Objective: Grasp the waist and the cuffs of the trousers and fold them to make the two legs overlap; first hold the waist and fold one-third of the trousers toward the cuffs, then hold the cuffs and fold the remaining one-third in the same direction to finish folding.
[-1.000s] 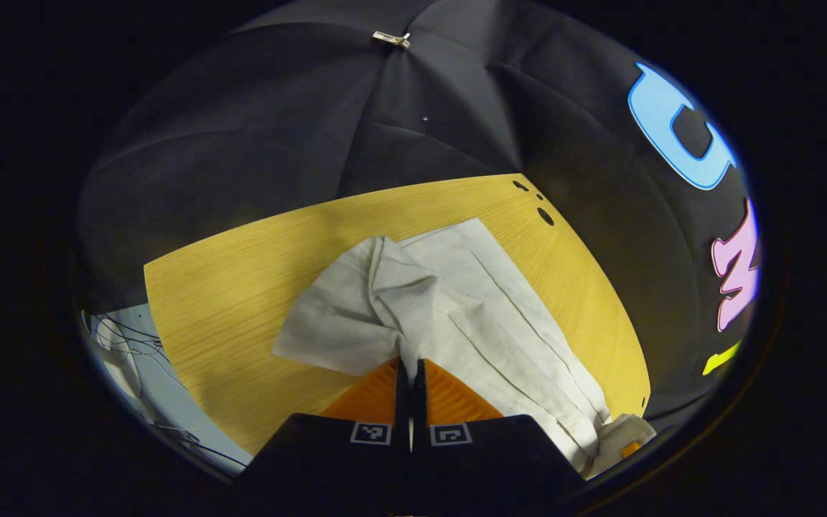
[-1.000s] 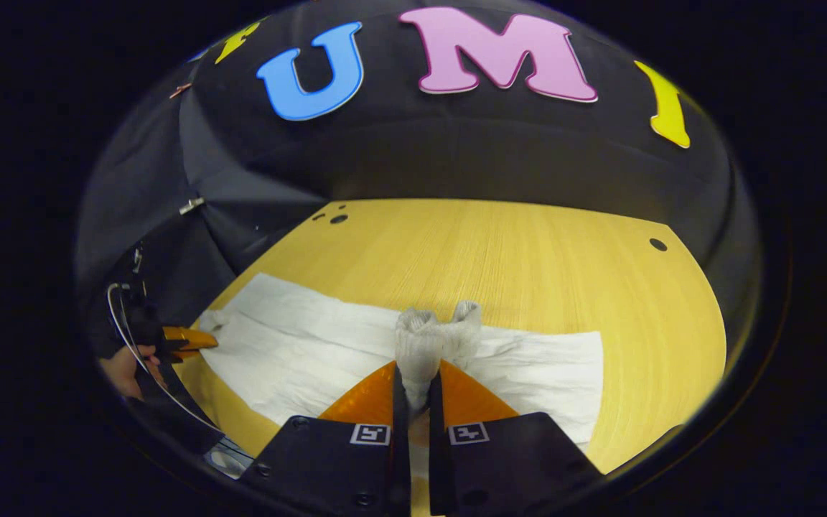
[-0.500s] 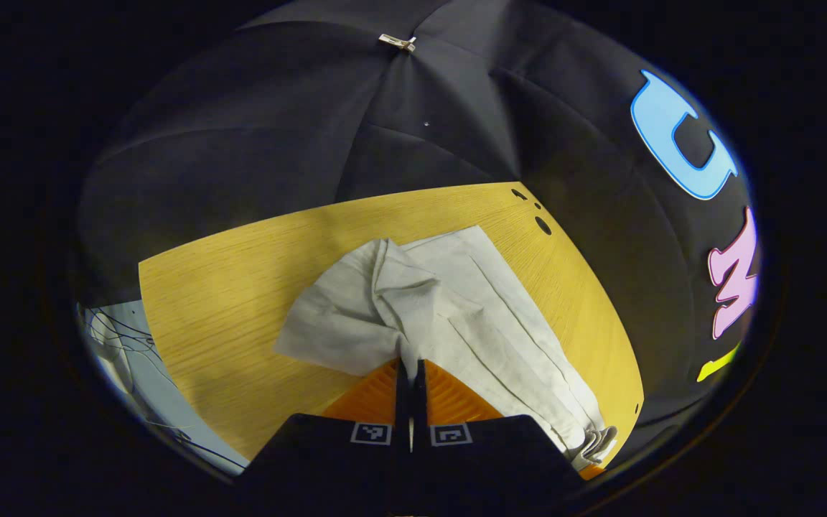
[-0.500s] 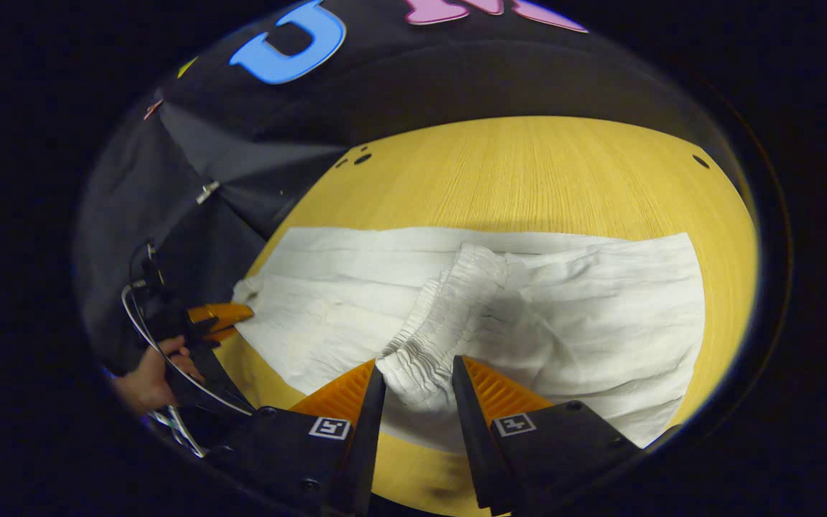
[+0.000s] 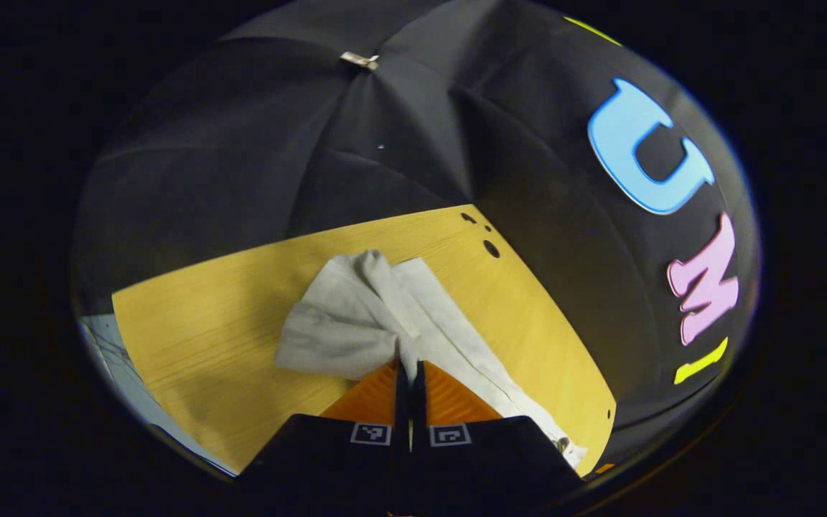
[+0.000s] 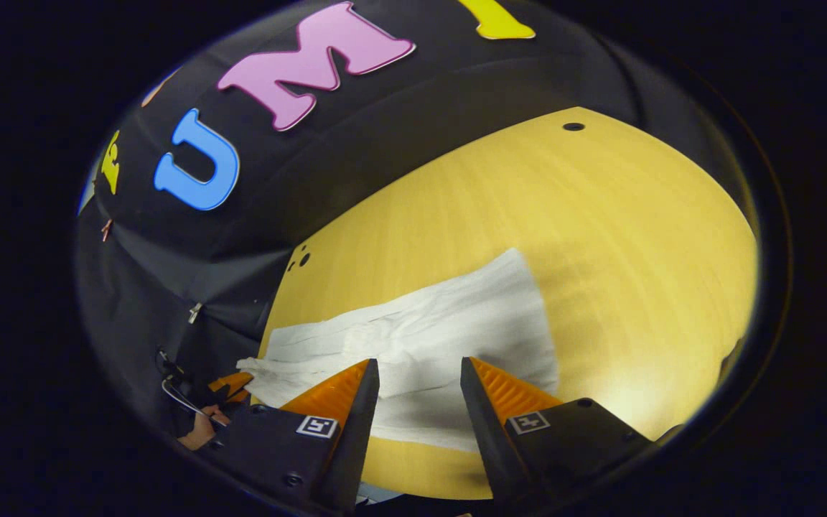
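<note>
A black cloth wall backs a yellow wooden tabletop [image 6: 600, 237], which has small dark holes near its far corners. On it lie the white trousers [image 6: 449, 337], spread as a long flat band.

In the right gripper view, the trousers run lengthwise from the left hand-held gripper at the tabletop's left edge toward the middle of the tabletop, where they end in a straight, squared-off edge. The cloth is wrinkled along its length and lies flat on the wood at that end. The right hand-held gripper [image 6: 419, 373] hangs over the near side of the trousers with its fingers set wide apart and nothing between them; the cloth shows through the gap. The left hand-held gripper [image 6: 230, 384] shows at the trousers' left end, with part of a hand [image 6: 202, 431] behind it.

In the left gripper view, the left hand-held gripper [image 5: 410, 370] has its fingers pressed together on a bunched end of the trousers [image 5: 385, 316], lifting the cloth into a peaked fold. From that pinch the trousers stretch away to the right along the tabletop [image 5: 205, 323], narrowing toward its right edge.
</note>
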A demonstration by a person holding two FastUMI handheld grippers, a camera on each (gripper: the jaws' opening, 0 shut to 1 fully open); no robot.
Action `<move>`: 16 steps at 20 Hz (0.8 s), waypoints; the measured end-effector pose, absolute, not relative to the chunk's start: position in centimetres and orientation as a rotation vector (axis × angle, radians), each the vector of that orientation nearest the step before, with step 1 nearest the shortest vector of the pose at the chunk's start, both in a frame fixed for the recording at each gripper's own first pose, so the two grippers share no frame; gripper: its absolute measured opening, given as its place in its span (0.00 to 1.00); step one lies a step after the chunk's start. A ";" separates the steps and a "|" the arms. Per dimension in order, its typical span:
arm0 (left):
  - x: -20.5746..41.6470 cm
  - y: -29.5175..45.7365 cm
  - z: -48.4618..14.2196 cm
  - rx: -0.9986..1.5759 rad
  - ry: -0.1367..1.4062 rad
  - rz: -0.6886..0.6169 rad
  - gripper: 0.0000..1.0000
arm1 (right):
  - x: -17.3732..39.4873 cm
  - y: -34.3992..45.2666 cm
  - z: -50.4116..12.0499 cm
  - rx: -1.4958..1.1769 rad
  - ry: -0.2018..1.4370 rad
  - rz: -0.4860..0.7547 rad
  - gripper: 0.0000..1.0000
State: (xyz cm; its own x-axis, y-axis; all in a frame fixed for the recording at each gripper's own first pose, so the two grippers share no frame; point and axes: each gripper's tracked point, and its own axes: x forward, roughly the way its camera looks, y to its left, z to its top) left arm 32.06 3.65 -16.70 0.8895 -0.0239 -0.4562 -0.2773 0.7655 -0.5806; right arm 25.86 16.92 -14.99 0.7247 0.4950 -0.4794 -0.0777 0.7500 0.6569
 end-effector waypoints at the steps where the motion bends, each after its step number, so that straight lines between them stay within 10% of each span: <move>1: 32.4 2.4 -15.4 -0.640 0.445 0.107 0.05 | 26.2 15.2 -15.2 0.672 0.687 0.302 0.71; 16: 31.0 -24.5 -7.6 -0.167 0.388 -0.475 0.05 | 27.0 2.4 -14.6 0.785 0.583 0.081 0.71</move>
State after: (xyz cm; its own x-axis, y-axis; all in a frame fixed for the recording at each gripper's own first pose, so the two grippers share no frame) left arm 31.00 -24.46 -7.60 0.8181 -0.4754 -0.3237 0.4126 0.8772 -0.2454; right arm 26.96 2.44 -14.55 0.8401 0.2796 -0.4648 0.1426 0.7129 0.6866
